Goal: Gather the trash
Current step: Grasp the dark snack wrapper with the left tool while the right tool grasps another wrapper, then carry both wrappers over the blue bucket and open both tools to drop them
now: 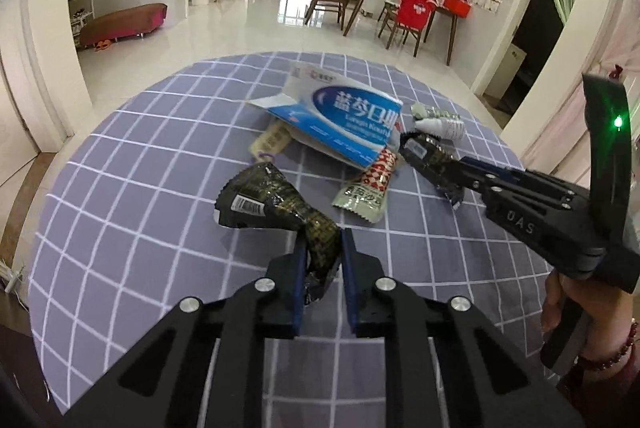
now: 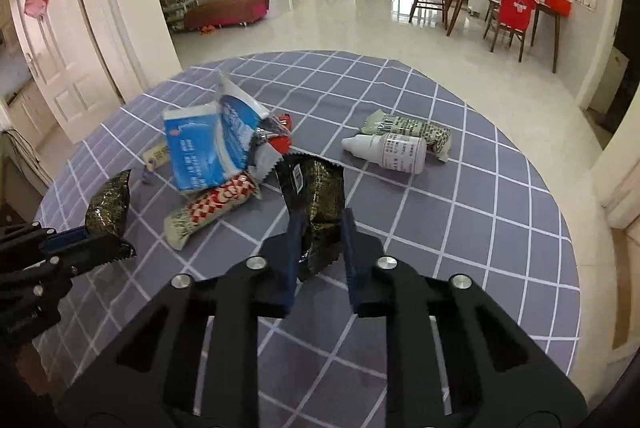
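My left gripper [image 1: 322,248] is shut on a black-and-gold snack wrapper [image 1: 272,204] held above the checked tablecloth [image 1: 120,188]. My right gripper [image 2: 320,228] is shut on a second black-and-gold wrapper [image 2: 316,188]; it also shows in the left wrist view [image 1: 432,156]. A flattened blue-and-white medicine box [image 1: 344,124] lies mid-table, over a red-checked green wrapper [image 1: 368,188] and a tan tag [image 1: 270,142]. A white dropper bottle [image 2: 390,150] and a green wrapper [image 2: 412,128] lie to the right.
The round table's edge [image 2: 560,228] curves close on all sides. Beyond it are a tiled floor, a red bench [image 1: 124,24], and a dining table with chairs [image 1: 404,8].
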A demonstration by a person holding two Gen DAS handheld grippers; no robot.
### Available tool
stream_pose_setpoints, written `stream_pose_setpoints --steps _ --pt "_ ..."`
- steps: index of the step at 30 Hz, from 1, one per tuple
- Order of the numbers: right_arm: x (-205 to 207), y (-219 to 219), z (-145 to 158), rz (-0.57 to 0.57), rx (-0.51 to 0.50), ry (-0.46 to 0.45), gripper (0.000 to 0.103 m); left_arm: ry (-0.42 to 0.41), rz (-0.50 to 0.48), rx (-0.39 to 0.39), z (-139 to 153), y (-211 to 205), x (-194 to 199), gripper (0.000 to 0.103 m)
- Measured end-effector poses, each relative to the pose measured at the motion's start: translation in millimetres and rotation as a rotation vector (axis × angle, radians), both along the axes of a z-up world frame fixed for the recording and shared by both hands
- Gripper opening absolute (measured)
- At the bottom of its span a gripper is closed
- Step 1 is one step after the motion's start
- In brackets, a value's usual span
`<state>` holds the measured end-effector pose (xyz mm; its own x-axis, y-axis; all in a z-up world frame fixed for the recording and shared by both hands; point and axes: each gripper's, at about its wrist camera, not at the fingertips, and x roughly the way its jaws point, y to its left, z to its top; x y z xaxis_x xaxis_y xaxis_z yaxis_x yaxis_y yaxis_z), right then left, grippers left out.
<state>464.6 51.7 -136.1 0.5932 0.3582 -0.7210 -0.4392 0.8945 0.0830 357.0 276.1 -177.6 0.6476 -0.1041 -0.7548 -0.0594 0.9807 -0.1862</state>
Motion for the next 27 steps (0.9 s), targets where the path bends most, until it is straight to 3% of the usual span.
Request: stream_pose_setpoints --steps 7,12,15,20,22,23,27 --pt "-32 -30 44 -0.004 0.117 -0.056 0.006 -0.068 -0.013 -0.022 33 -6 -21 0.016" --pt "-57 -44 64 0.007 0.147 -0.073 0.001 -0.103 -0.057 -0.031 50 -22 -33 0.016" --pt "-70 -54 64 0.018 0.152 -0.038 0.001 -0.112 -0.088 -0.02 56 -38 -41 0.016" --pt "-80 -61 47 -0.001 0.077 -0.017 0.004 -0.097 -0.129 -0.019 53 -61 -45 0.016" --pt "-80 -59 36 -0.007 0.048 -0.008 0.032 -0.086 -0.147 -0.019 48 -68 -44 0.016" --pt "-81 -58 31 -0.022 0.044 -0.021 0.064 -0.082 -0.15 -0.016 46 -70 -43 0.016" --pt "-76 -47 12 0.004 0.009 0.004 0.065 -0.063 -0.157 -0.003 36 -71 -38 0.016"
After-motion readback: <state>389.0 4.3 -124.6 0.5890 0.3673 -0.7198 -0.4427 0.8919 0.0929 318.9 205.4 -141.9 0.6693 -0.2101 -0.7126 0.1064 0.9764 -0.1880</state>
